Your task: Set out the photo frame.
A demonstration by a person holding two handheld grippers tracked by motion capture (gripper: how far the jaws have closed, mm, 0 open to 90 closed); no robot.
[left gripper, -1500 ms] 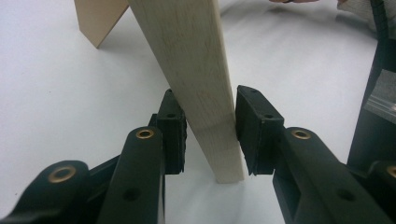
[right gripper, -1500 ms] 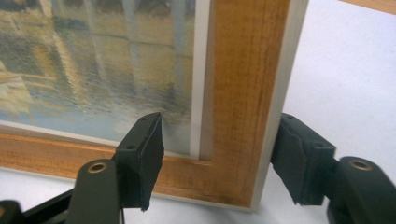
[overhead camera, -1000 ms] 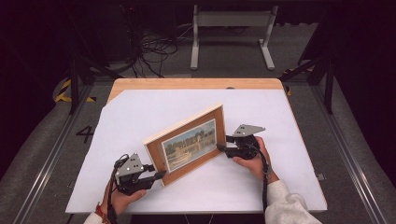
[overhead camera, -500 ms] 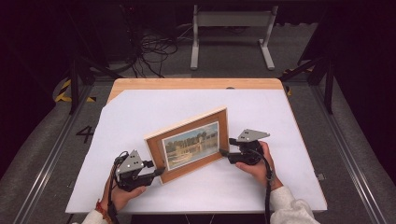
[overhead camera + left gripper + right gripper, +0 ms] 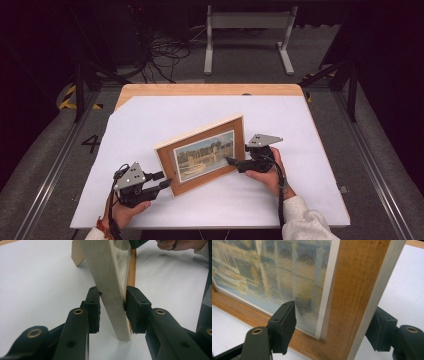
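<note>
A wooden picture frame [image 5: 200,155] with a river-and-bridge painting stands tilted back on the white table [image 5: 150,120]. My left gripper [image 5: 162,180] is at the frame's lower left corner. In the left gripper view the frame's pale side edge [image 5: 105,277] runs between the two pads, which press its front and back, so that gripper [image 5: 112,307] is shut on it. My right gripper [image 5: 234,162] is at the frame's lower right corner. In the right gripper view it [image 5: 334,332] is open, one jaw in front of the painting [image 5: 274,272] and the other behind the frame [image 5: 352,290].
The frame's rear prop [image 5: 77,255] rests on the table behind it. A bare wooden strip [image 5: 210,90] runs along the table's far edge. Beyond it on the floor are a metal stand [image 5: 247,30] and a tangle of cables [image 5: 165,50].
The frame's left end has shifted a little to the right. My right gripper has come down and nearer along the frame's right edge. The left gripper has barely moved.
</note>
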